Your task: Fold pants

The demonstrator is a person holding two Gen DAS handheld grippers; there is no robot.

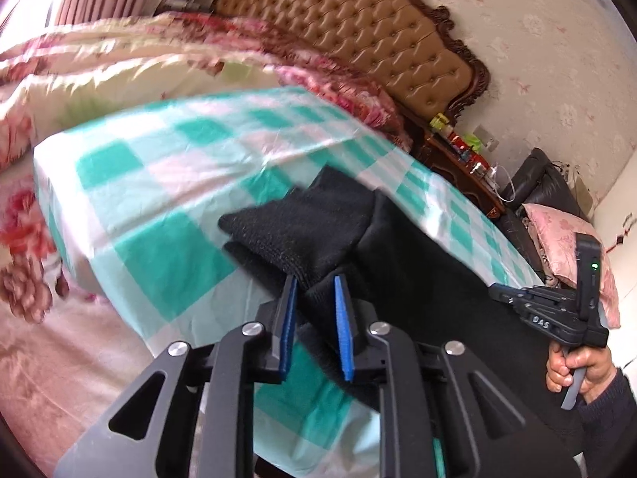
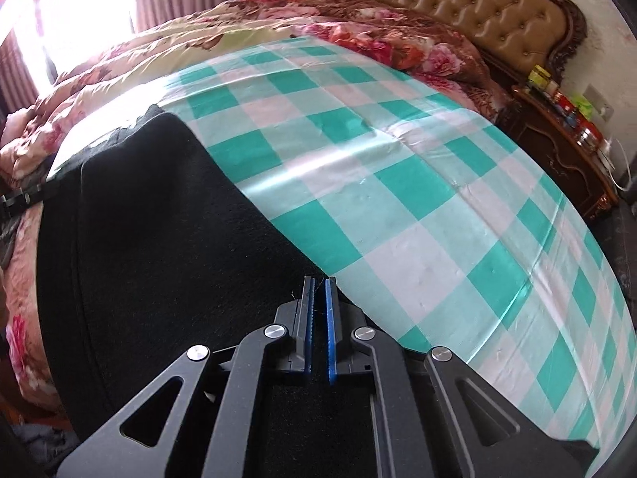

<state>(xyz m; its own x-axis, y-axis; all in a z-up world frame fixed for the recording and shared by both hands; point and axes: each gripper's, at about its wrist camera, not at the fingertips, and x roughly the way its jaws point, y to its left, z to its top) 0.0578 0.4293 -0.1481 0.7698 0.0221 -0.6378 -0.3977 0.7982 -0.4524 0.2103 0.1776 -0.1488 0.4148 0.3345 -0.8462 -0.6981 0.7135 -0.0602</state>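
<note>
a: black knit pants (image 2: 159, 219) lie across the green-checked sheet (image 2: 438, 199) on the bed, cuff end bunched by the left gripper (image 1: 314, 290).

b: left is clamped on that ribbed cuff. right gripper (image 2: 318, 290)?

a: pinched tight at the fabric's edge, though it's hard to see how much cloth is caught.

b: then lift both ends evenly, keep the edge taut, lay cuffs onto waistband squarely.

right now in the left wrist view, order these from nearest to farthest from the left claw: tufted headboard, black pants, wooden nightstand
1. black pants: bunched between the pads of the left claw, on the checked sheet.
2. wooden nightstand: right of the bed, beyond the sheet's edge.
3. tufted headboard: top centre, against the wall behind the floral quilt.
</note>
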